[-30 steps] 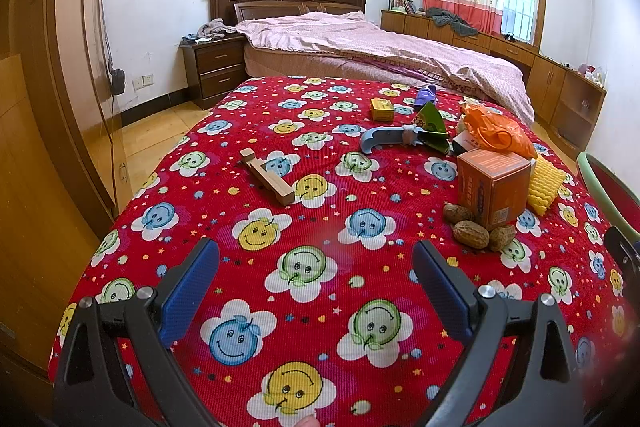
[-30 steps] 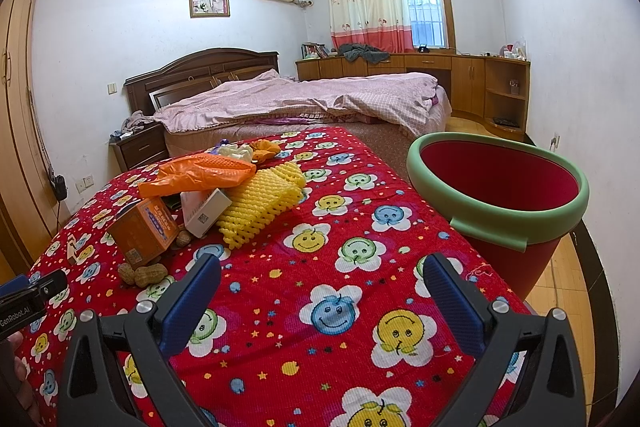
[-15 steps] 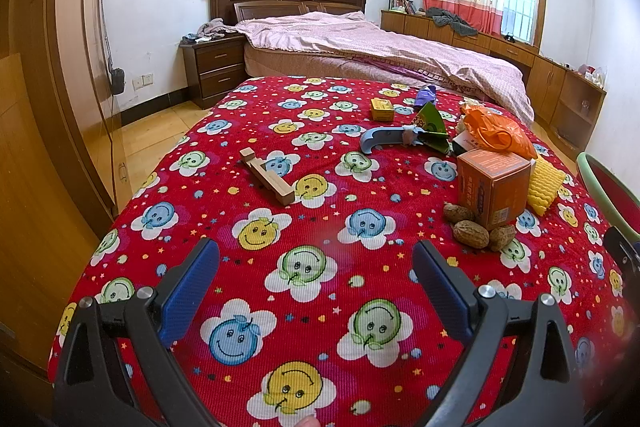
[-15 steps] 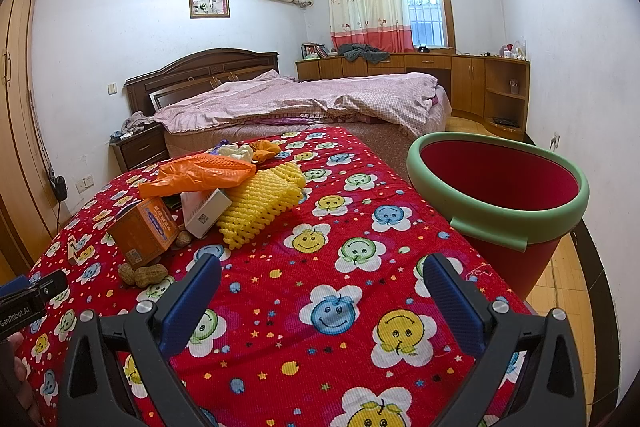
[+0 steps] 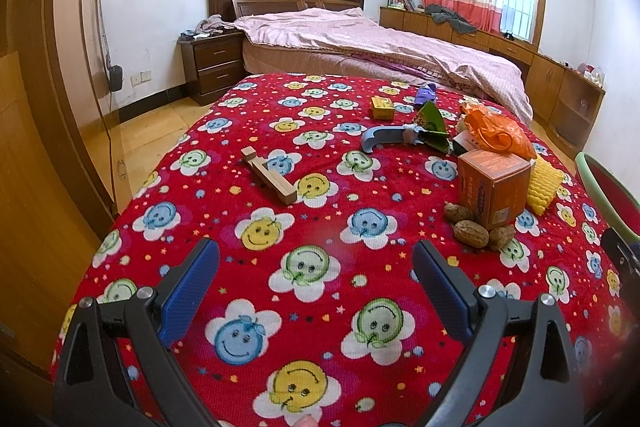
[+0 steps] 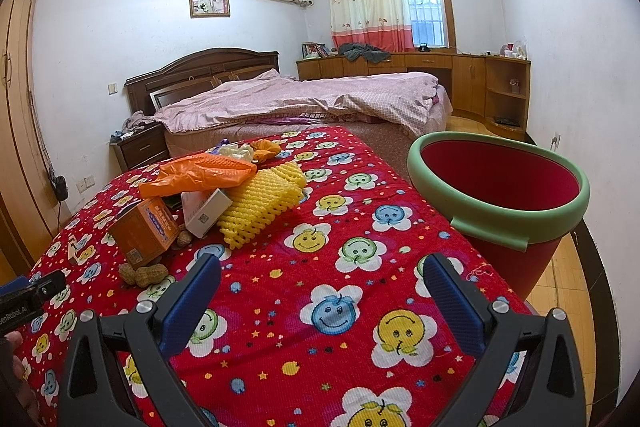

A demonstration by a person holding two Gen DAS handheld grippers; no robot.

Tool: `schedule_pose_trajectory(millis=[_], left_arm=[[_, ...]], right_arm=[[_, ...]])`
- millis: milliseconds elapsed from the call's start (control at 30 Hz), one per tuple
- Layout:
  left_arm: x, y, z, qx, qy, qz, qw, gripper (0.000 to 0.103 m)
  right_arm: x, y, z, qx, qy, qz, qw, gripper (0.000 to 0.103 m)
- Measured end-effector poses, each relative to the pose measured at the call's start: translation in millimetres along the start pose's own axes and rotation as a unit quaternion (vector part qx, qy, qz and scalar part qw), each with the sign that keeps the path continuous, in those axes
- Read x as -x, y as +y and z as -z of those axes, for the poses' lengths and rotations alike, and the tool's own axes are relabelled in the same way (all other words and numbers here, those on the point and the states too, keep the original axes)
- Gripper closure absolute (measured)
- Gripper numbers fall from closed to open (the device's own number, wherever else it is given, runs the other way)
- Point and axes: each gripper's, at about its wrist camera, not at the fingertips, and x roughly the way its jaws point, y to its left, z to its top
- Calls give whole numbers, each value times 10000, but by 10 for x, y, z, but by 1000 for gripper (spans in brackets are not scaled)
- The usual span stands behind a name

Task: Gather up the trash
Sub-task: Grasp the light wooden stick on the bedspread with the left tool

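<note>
Left gripper (image 5: 316, 279) spread wide, nothing between fingers, hovering over near end of red smiley cloth (image 5: 304, 195) on the worktop; right gripper (image 6: 322, 287) likewise wide apart & empty, over same cloth nearer the bin side. Trash all well apart from both: peanuts (image 5: 478, 227) touching base of orange box (image 5: 494, 187), yellow foam net (image 6: 260, 203) just beside it w/ white carton (image 6: 208, 213) tucked under orange plastic bag (image 6: 200, 171), wood piece (image 5: 270, 177) alone toward left, blue-handled tool (image 5: 380, 139) & green wrapper (image 5: 432, 125) further back, small yellow box (image 5: 382, 107) beyond. Red bin w/ green rim (image 6: 500, 187) off right edge of worktop, rim roughly level w/ cloth. Risks, as judged: pile is stacked, so pulling bag or net first prob drags carton & scatters peanuts, maybe off the edge. Peanuts small/round, likely to squirt out of a pinch or crack if squeezed hard. Cloth soft, so a low grab may snag fabric & shift everything. Bag limp, may slip or spill whatever's inside. Bin off to the side: early release drops trash on floor or knocks rim.
</note>
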Motion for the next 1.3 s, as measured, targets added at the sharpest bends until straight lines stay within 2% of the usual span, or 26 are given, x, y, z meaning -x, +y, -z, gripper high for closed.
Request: schedule_pose_trajectory(millis=[233, 567, 667, 733, 933, 1033, 1100, 1200, 1300], left_arm=[[-150, 107, -233, 165, 157, -65, 9997, 7], [-616, 187, -423, 446, 858, -43, 9953, 18], [-745, 236, -460, 564, 1033, -102, 9930, 29], [-825, 284, -465, 658, 1169, -147, 9908, 32], [-889, 325, -491, 548, 1136, -218, 9918, 48], [-903, 317, -499, 391, 1110, -205, 9928, 65], [-910, 319, -508, 340, 1099, -160, 9932, 81], [-916, 328, -526, 306, 1120, -45, 9932, 93], [-907, 345, -562, 337, 1152, 173, 9926, 93]], right_arm=[[-41, 7, -68, 50, 201, -69, 9998, 0], [-109, -21, -281, -120, 489, -331, 9982, 0], [-158, -11, -335, -141, 567, -377, 9976, 0], [-190, -5, -357, -157, 623, -399, 9971, 0], [-287, 9, -387, -238, 810, -513, 9951, 0], [-309, 28, -400, -271, 863, -550, 9944, 0], [-316, 46, -409, -290, 921, -578, 9936, 0], [-302, 73, -426, -309, 959, -606, 9931, 0], [-306, 120, -446, -281, 999, -598, 9928, 0]])
